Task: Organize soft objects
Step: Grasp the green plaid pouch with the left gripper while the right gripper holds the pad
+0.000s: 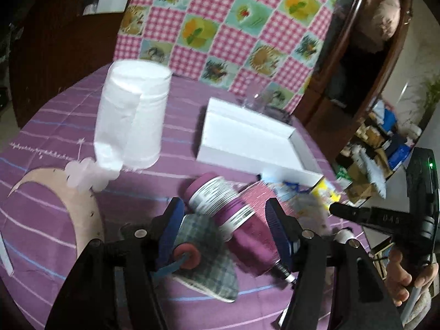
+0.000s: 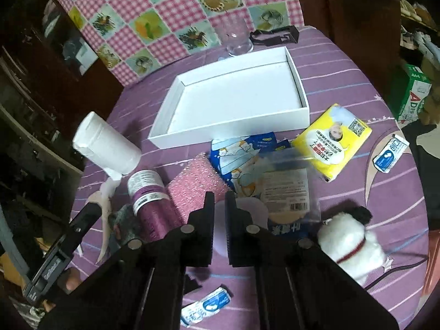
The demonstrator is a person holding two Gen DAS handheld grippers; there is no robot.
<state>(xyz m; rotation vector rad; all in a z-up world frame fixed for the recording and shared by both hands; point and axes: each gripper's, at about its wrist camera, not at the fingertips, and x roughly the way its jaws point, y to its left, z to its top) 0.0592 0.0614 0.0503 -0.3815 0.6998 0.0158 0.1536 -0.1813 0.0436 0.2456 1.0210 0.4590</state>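
Observation:
A white empty tray (image 2: 228,129) (image 1: 247,162) lies on the purple tablecloth. In front of it lie a purple rolled cloth with a label (image 1: 220,206) (image 2: 148,192), a pink glittery cloth (image 2: 192,181), a blue tissue pack (image 2: 239,154), a yellow tissue pack (image 2: 332,140), a clear packet (image 2: 286,189) and a white plush toy (image 2: 349,239). My left gripper (image 1: 222,225) is open, its jaws on either side of the purple roll, above a grey checked cloth (image 1: 209,264). My right gripper (image 2: 219,206) is nearly shut over a pale lilac pad (image 2: 220,236); nothing is visibly held.
A white paper roll (image 1: 132,115) (image 2: 107,143) stands at the left with its loose end trailing. A clear glass (image 2: 236,41) and a black object (image 2: 275,37) stand behind the tray. Small sachets (image 2: 390,154) (image 2: 206,305) lie around. A checked chair cover (image 1: 220,27) is behind.

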